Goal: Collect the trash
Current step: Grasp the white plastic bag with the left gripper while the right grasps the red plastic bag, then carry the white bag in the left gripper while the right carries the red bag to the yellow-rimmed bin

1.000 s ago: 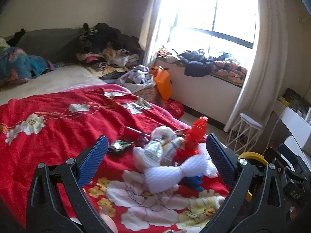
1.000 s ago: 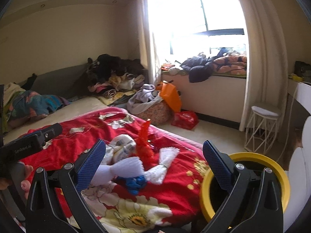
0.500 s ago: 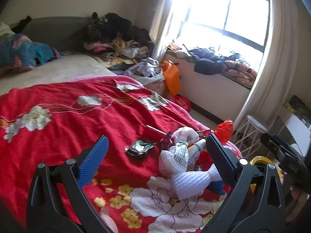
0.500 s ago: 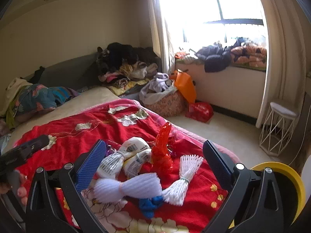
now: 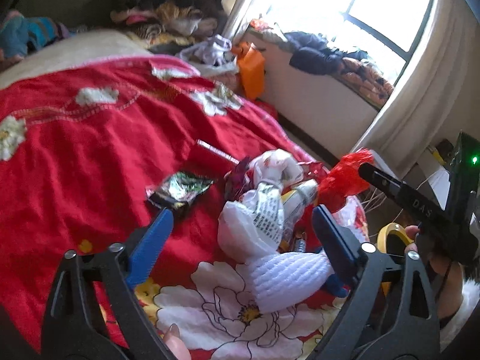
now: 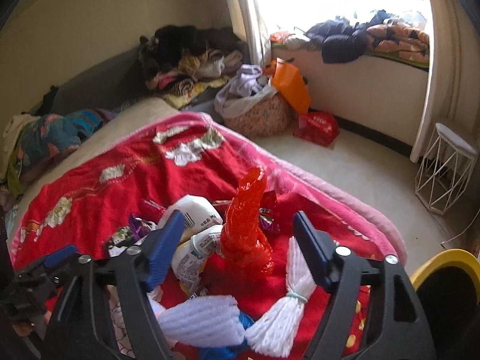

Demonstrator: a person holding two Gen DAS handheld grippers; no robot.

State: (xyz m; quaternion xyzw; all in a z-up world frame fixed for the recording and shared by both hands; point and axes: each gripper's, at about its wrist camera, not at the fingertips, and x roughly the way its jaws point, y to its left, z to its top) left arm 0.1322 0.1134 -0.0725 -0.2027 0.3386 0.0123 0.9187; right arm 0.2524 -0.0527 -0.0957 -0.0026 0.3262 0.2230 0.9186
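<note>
One red bag (image 6: 247, 225) upright (tip uppermost).

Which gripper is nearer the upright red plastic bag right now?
Right. The right gripper frames the red plastic bag between its open, just-closing jaws, not touching. The left gripper sits over the white plastic bag, with the red one off beyond its right finger.
</note>
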